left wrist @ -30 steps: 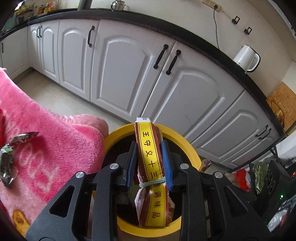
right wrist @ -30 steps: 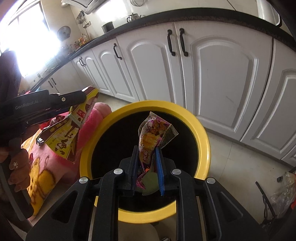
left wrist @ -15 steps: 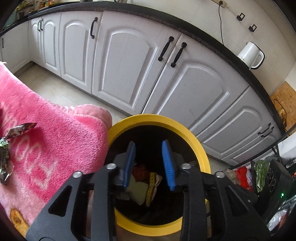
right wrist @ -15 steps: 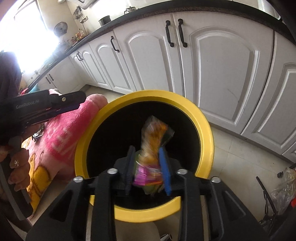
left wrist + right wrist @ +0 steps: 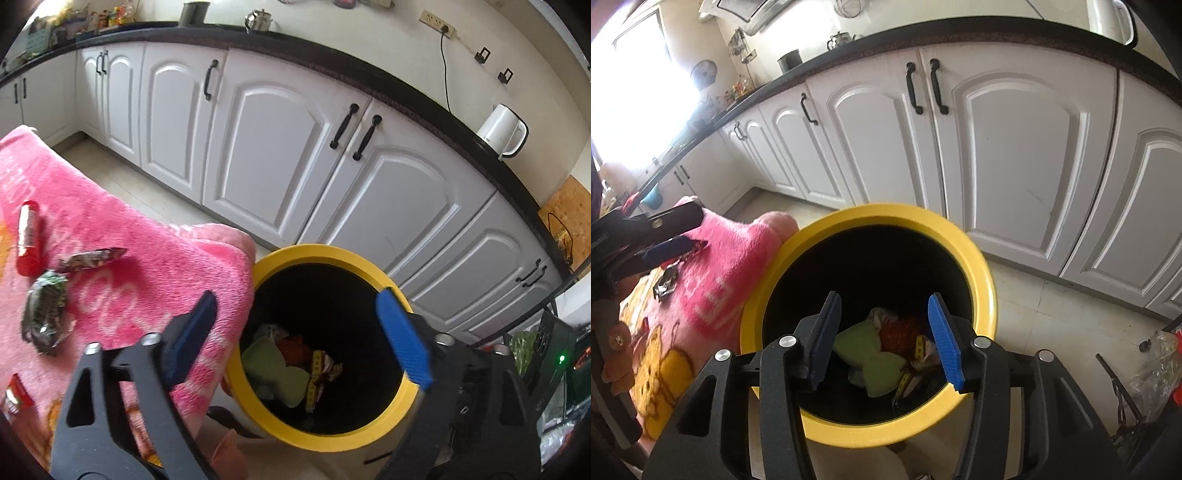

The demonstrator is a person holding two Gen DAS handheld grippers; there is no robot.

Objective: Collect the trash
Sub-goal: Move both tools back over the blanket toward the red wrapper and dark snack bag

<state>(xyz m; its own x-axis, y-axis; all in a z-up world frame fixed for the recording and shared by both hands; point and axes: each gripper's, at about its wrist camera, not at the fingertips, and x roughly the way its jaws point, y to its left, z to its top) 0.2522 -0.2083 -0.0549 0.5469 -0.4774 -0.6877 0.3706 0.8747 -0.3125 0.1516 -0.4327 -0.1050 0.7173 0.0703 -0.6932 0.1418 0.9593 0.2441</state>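
**Inspector A:** Left gripper (image 5: 295, 328): jaws have just been opening, now spread wide, nothing between them. Right gripper (image 5: 884, 334): jaws have also just been opening, about half spread, empty, directly above the yellow bin (image 5: 982, 273).

**Inspector B:** Trash location?

**A:** Dropped wrappers (image 5: 916, 354) lie at the bottom of the bin beside a green piece. Outstanding items sit left of the bin on the pink blanket (image 5: 155, 266): a crumpled foil wrapper (image 5: 46, 314), a twisted wrapper (image 5: 92, 256) and a red tube (image 5: 27, 240).

**B:** Recommendation?

**A:** In my judgement, keep the jaws wide, clear the rim, then approach the foil wrapper from above and pinch its bulk, not the blanket pile.

**B:** View discrepancies?

**A:** Only the left view shows the red tube and a white kettle (image 5: 502, 131) beyond the bin. Only the right view shows the person's hand (image 5: 617, 354) on the other tool.
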